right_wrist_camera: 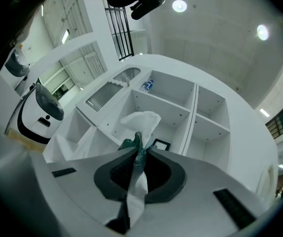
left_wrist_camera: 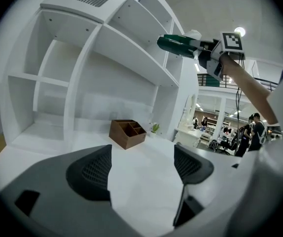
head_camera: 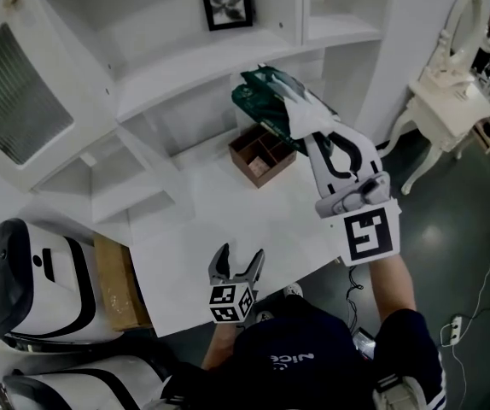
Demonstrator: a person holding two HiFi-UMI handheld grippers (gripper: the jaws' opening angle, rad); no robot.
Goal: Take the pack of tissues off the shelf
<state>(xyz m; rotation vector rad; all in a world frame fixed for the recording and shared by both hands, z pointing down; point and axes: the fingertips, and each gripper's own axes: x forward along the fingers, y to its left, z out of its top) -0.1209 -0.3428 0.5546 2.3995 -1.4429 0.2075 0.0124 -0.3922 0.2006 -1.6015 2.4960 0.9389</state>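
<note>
I counted one pack of tissues (head_camera: 266, 99), pinched tight in my right gripper (right_wrist_camera: 139, 157) and held in the air above the white table (head_camera: 228, 220), in front of the shelf (head_camera: 185, 67). My left gripper (head_camera: 240, 254) stood wide and empty. One wooden organiser (head_camera: 262, 155) sat on the table, and one framed picture (head_camera: 226, 1) stood on the shelf. The floor (head_camera: 475, 203) was dark.

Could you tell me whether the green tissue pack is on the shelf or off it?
Off it: the green-and-white plastic tissue pack is in mid-air before the white shelf unit, pinched in the right gripper's shut jaws.
</note>
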